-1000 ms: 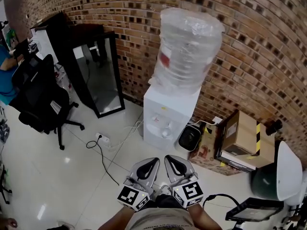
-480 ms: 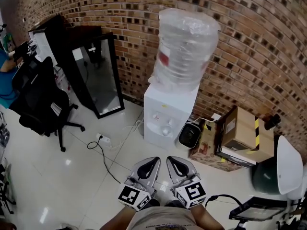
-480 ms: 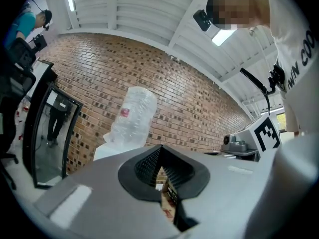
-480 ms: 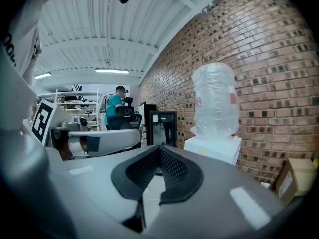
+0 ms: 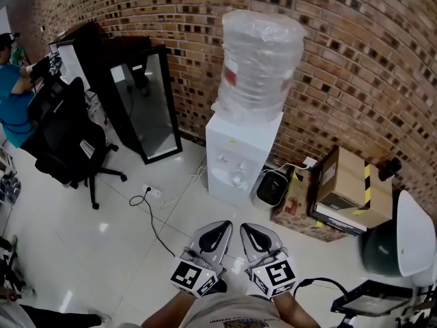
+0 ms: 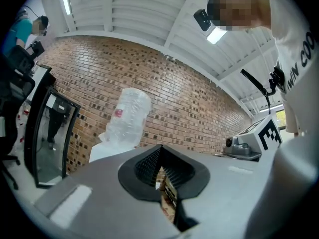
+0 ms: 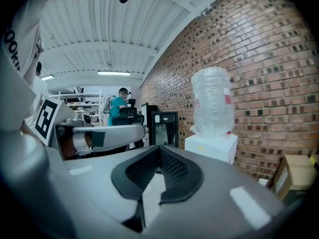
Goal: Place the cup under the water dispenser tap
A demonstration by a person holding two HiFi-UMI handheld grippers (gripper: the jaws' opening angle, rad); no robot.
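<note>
A white water dispenser with a plastic-wrapped bottle stands against the brick wall, its taps facing me. No cup shows in any view. My left gripper and right gripper are held side by side low in the head view, pointing at the dispenser and well short of it. Both are shut with nothing between the jaws. The left gripper view has its closed tips below the bottle. In the right gripper view the closed tips sit left of the dispenser.
A black glass-door cabinet and an office chair stand left of the dispenser. A power strip with cables lies on the white floor. A small black appliance and cardboard boxes sit right of it. A person sits far left.
Both grippers have moved a little forward toward the dispenser, still shut. The view has shifted, bringing the seated person at left into sight.
</note>
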